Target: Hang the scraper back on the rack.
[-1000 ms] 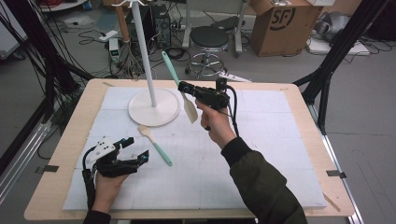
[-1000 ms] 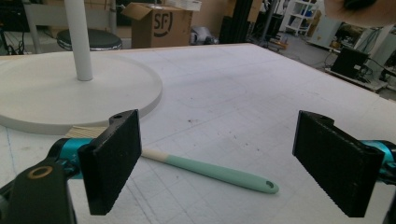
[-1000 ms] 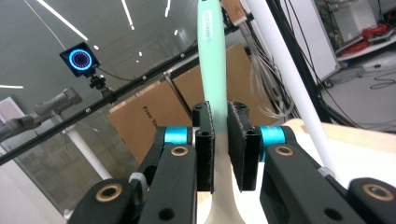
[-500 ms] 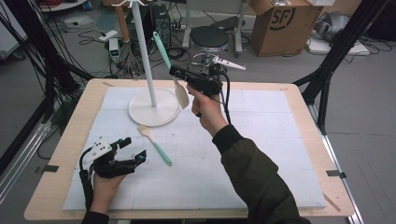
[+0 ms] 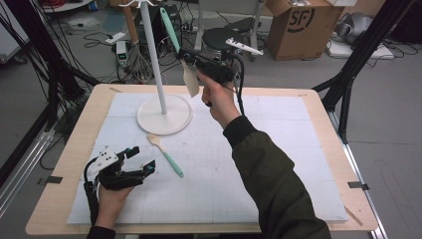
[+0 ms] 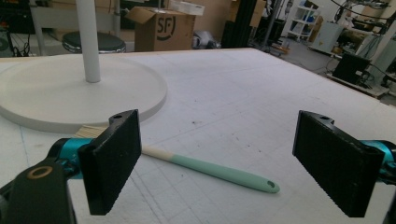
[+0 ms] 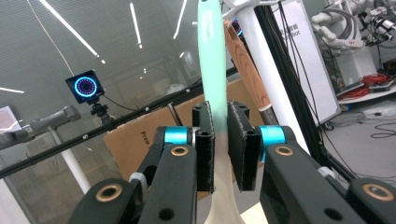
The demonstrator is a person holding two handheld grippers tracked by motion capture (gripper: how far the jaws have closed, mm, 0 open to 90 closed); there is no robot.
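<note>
The right gripper (image 5: 191, 59) is clamped on a mint-handled spatula (image 7: 211, 70), handle up beside the white stand's pole (image 5: 155, 64); ease the handle's hole onto a hook above. The left gripper (image 5: 135, 162), jaws apart, rests near the second spatula (image 6: 219, 170) just ahead

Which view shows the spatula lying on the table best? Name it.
Left gripper view: the spatula on the table lies close between the open jaws, mint handle plain. The high view shows it whole but small, near the stand's base.
</note>
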